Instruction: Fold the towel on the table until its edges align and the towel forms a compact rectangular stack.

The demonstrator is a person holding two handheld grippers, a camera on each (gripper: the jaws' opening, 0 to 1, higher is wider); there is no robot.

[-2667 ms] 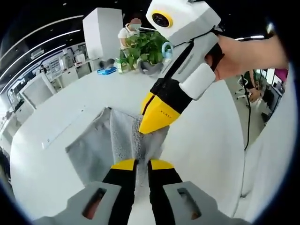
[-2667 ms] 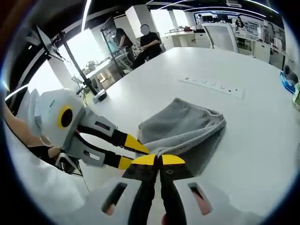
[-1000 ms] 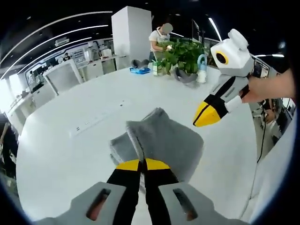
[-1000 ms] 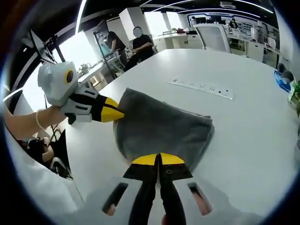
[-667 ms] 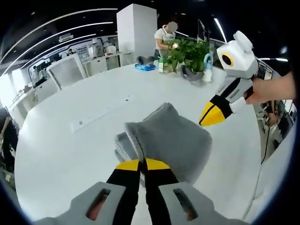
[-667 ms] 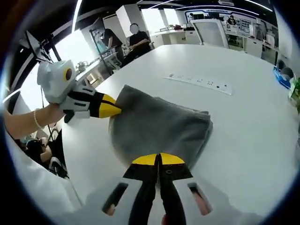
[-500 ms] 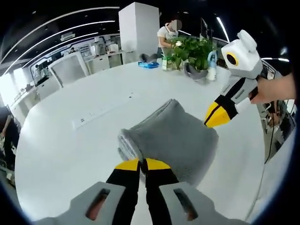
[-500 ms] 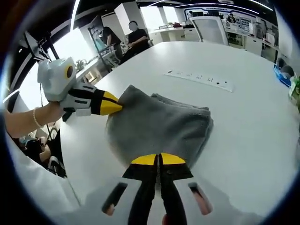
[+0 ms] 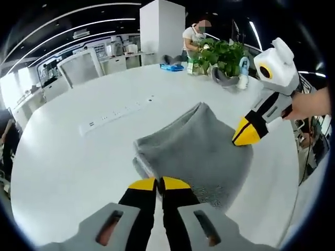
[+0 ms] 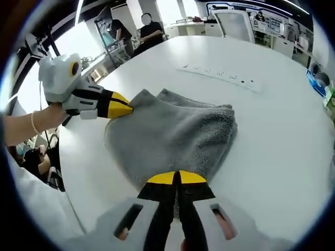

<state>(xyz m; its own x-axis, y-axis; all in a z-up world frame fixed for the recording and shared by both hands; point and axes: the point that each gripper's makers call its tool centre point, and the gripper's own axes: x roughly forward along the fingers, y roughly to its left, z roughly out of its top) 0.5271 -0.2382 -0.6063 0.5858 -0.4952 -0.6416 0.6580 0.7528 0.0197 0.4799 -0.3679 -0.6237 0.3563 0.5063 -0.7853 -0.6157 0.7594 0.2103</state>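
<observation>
A grey towel (image 9: 193,149) lies folded on the white table (image 9: 68,167), its upper layer laid over the lower one. My left gripper (image 9: 159,183) is shut on the towel's near corner. In the same view my right gripper (image 9: 245,137) pinches the opposite near corner, held by a hand. In the right gripper view the towel (image 10: 172,136) spreads ahead, my right gripper (image 10: 178,178) is shut on its near edge, and my left gripper (image 10: 123,111) grips the left corner.
A white power strip (image 9: 118,112) lies on the table beyond the towel and shows again in the right gripper view (image 10: 217,77). Potted plants (image 9: 222,52) and a person stand at the far edge. Office chairs and seated people sit beyond the table.
Both grippers have carried the towel's held edge forward and down, so the upper layer now lies flatter over the lower one. Both stay shut on their corners.
</observation>
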